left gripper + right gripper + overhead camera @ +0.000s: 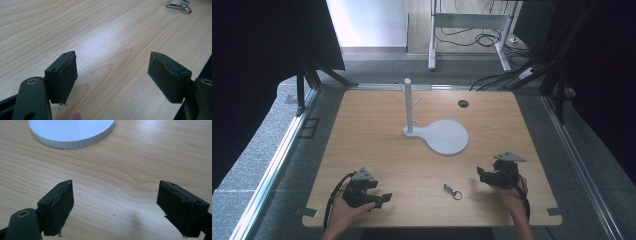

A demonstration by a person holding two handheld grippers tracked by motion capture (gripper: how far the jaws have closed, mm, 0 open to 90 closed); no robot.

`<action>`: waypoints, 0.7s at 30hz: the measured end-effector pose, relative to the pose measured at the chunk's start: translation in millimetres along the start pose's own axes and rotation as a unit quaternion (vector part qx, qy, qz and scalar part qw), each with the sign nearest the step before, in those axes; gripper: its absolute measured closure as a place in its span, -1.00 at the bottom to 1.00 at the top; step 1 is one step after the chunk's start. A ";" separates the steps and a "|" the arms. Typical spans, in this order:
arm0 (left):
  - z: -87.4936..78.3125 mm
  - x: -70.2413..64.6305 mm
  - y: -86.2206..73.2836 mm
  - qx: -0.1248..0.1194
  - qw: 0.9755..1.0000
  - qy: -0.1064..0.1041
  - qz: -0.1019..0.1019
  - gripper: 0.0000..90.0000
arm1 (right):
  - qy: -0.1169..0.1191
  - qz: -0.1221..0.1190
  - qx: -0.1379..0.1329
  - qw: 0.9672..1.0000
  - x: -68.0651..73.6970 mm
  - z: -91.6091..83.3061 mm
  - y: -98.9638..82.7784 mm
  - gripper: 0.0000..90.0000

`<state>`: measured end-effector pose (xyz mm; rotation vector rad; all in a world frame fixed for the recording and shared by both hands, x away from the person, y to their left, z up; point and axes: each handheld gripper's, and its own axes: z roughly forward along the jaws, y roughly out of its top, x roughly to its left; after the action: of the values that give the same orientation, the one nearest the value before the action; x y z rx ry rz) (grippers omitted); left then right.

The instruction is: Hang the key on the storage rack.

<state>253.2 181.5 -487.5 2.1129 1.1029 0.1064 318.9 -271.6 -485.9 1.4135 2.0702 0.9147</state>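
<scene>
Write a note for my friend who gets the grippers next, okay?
Left gripper: open, holding nothing, low over the table's near edge.
Right gripper: open, holding nothing, aimed toward the white stand's round base.
Keyring: lies flat on the wood between the two grippers, untouched.
White stand: upright mid-table, nothing hanging on its pegs.
Done: nothing yet.
Left: probably pick up the keyring and hang it on a peg.

I find no readable text, label, brand or number anywhere: not on the wooden table [377, 150], the white stand [435, 131], or the keyring [452, 191].
</scene>
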 end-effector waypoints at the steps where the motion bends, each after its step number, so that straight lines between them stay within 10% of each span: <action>1: -0.4 -0.1 0.1 -0.001 1.000 0.000 0.000 -0.47 | 0.003 0.001 -0.006 1.000 -2.1 -3.5 -0.9 -0.63; 6: -2.3 1.3 0.2 -0.003 1.000 0.001 -0.001 -0.47 | 0.057 0.019 -0.032 0.998 -11.6 -23.1 2.6 -0.58; 21: -2.4 2.9 -0.6 -0.006 1.000 -0.006 -0.003 -0.47 | 0.039 -0.004 -0.026 0.999 -9.8 -32.6 2.9 -0.36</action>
<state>253.6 185.3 -486.8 2.0973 1.0996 0.0980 301.5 -288.6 -461.9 1.3620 2.0907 1.0280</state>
